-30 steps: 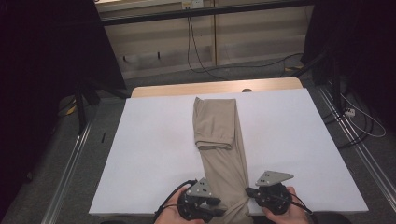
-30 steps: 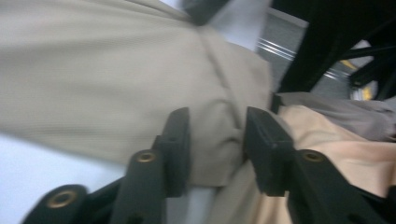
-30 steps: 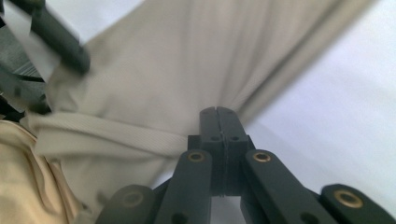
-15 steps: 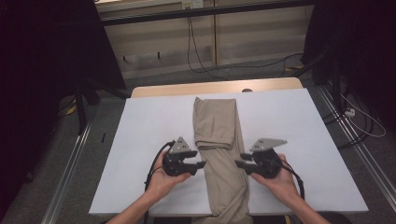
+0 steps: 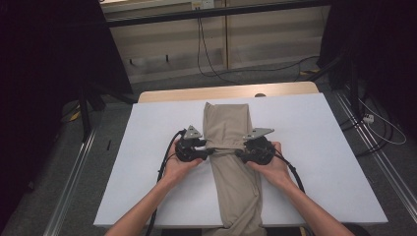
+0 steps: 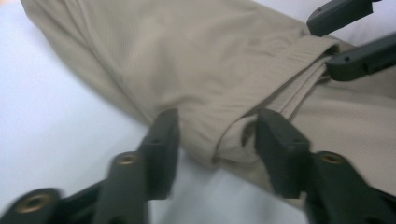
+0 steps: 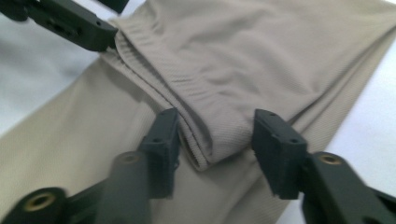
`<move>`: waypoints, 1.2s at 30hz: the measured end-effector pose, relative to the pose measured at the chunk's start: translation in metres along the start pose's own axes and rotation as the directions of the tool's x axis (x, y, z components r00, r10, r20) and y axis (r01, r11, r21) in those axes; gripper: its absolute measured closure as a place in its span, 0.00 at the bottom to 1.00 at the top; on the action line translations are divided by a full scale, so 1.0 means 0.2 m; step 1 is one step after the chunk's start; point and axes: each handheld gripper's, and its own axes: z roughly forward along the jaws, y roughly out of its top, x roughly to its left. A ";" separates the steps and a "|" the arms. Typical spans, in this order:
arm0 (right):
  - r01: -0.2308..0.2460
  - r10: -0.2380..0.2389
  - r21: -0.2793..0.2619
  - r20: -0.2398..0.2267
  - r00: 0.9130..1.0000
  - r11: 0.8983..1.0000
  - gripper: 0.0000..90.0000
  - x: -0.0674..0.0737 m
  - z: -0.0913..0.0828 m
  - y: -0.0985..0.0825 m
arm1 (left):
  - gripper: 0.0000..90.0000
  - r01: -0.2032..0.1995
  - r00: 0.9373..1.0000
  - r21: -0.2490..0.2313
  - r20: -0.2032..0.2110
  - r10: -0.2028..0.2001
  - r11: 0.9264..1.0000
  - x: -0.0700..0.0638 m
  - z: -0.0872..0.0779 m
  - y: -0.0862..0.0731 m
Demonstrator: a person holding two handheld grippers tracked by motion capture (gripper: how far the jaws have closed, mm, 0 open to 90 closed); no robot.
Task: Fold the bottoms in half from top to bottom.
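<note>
Beige folded trousers (image 5: 230,162) on white table (image 5: 319,147); left gripper (image 5: 210,152) and right gripper (image 5: 240,154), jaws wide, flank the folded hem.

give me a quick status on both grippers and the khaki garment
Left gripper open, jaws straddling the folded hem corner. Right gripper open, same at the opposite corner. Khaki garment flat on the white table, top layer folded back. Nothing in the way.
</note>
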 end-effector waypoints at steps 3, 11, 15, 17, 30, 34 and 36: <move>0.021 -0.021 0.003 0.020 1.000 1.000 0.76 0.00 0.01 0.01 | 0.70 -0.008 1.000 -0.015 -0.007 0.008 1.000 0.01 0.02 0.01; -0.006 0.006 -0.008 0.003 1.000 1.000 0.93 -0.02 0.02 0.01 | 0.83 0.010 0.998 0.011 0.062 -0.011 1.000 0.00 0.04 -0.01; -0.028 0.027 -0.020 -0.027 0.999 0.999 0.93 -0.01 -0.02 0.01 | 0.97 0.036 0.995 0.010 0.094 -0.036 0.999 -0.03 0.00 0.01; -0.017 0.016 -0.026 -0.038 0.999 1.000 0.93 0.00 -0.07 0.01 | 0.97 0.021 0.994 0.004 0.109 -0.021 1.000 -0.06 -0.03 0.02; -0.048 0.036 -0.074 -0.161 0.986 0.996 0.93 0.11 -0.41 -0.18 | 0.97 -0.053 0.967 -0.029 0.248 0.059 0.998 -0.39 -0.27 -0.02; -0.027 0.015 -0.065 -0.190 0.982 0.997 0.92 0.19 -0.49 -0.25 | 0.97 -0.060 0.956 -0.015 0.288 0.062 0.998 -0.46 -0.33 -0.08; -0.019 0.007 -0.053 -0.204 0.979 0.998 0.92 0.24 -0.52 -0.29 | 0.97 -0.067 0.951 -0.007 0.303 0.066 0.998 -0.50 -0.35 -0.12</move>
